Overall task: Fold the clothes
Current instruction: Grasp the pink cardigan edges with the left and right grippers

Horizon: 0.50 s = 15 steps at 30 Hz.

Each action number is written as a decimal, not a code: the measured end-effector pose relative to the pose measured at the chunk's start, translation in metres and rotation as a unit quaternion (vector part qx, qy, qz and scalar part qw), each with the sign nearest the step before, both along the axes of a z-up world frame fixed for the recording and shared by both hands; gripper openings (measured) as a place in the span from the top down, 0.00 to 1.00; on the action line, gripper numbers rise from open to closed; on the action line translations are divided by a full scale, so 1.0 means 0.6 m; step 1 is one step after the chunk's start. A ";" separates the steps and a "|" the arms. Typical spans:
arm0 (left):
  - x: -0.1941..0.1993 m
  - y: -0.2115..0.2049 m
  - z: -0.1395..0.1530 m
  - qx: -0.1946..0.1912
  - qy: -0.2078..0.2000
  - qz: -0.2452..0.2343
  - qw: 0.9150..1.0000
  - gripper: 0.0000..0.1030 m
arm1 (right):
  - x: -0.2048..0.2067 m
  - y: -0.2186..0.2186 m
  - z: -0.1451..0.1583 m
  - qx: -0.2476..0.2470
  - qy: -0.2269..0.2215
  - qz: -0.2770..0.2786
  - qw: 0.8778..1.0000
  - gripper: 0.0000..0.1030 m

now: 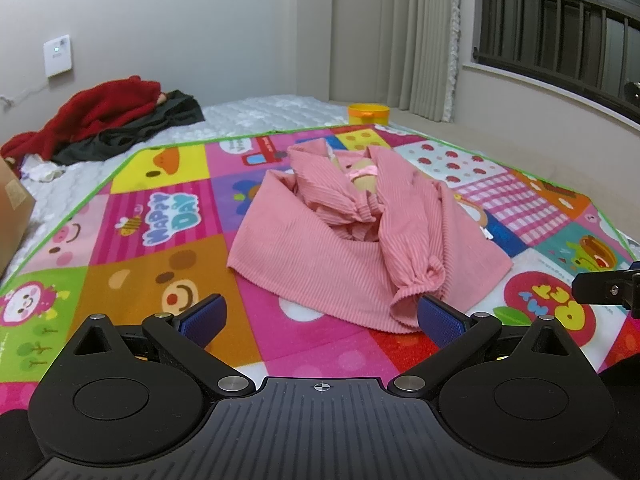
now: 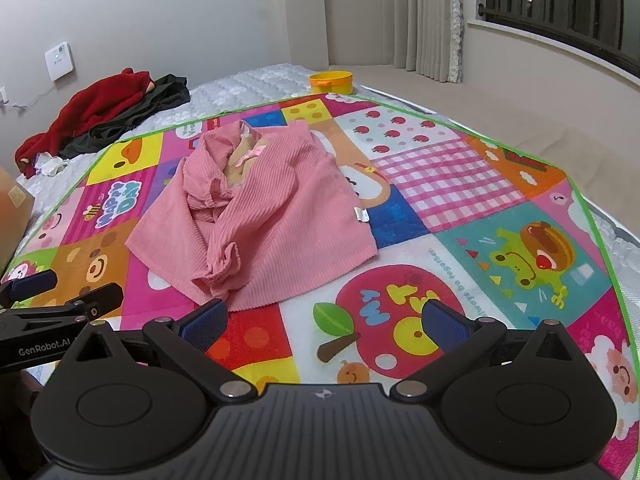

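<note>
A pink ribbed top (image 1: 320, 240) lies on a colourful play mat (image 1: 160, 224), both sleeves folded inward across its front, a small pink bow at the neck. It also shows in the right wrist view (image 2: 280, 216) on the mat (image 2: 460, 184). My left gripper (image 1: 322, 318) is open and empty, just short of the top's near hem and sleeve cuff. My right gripper (image 2: 324, 320) is open and empty over the mat, right of the hem. The left gripper shows at the left edge of the right wrist view (image 2: 60, 300).
A pile of red and dark clothes (image 1: 100, 120) lies at the back left on the white quilted mattress (image 1: 260, 114). A yellow bowl (image 1: 368, 114) stands beyond the mat. A cardboard box (image 1: 12, 212) is at the left edge. Curtains and a railed window are at the right.
</note>
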<state>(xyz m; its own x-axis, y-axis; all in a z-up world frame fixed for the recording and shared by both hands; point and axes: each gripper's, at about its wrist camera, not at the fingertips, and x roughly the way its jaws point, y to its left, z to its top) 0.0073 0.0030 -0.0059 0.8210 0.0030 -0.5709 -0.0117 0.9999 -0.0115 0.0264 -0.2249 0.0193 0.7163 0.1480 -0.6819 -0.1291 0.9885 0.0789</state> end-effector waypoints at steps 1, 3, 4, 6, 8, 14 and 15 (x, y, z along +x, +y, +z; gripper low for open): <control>0.000 0.000 0.000 0.000 0.000 0.000 1.000 0.00 | 0.001 0.000 0.000 0.000 0.001 0.001 1.000 0.00; 0.000 0.000 -0.001 0.000 0.002 0.000 1.000 0.00 | 0.003 0.000 -0.002 0.002 0.006 0.004 1.000 0.00; 0.001 0.000 -0.001 0.001 0.004 0.000 1.000 0.00 | 0.005 -0.001 -0.002 0.004 0.010 0.007 1.000 0.00; 0.003 -0.001 -0.002 0.000 0.008 -0.003 1.000 0.00 | 0.008 -0.004 -0.005 0.012 0.019 0.011 1.000 0.00; 0.006 -0.001 -0.005 -0.004 0.015 -0.008 1.000 0.00 | 0.017 -0.010 -0.007 0.029 0.033 0.022 0.999 0.00; 0.054 0.012 -0.018 -0.056 0.072 -0.034 0.995 0.00 | 0.073 -0.032 -0.018 0.090 0.082 0.068 0.990 0.00; 0.068 0.018 -0.020 -0.075 0.082 -0.040 0.993 0.00 | 0.088 -0.035 -0.021 0.099 0.088 0.076 0.988 0.00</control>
<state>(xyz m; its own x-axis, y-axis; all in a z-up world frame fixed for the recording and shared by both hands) 0.0483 0.0137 -0.0179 0.7119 -0.1528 -0.6855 0.0536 0.9850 -0.1639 0.0791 -0.2460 0.0066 0.5479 0.3876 -0.7413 -0.2410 0.9217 0.3038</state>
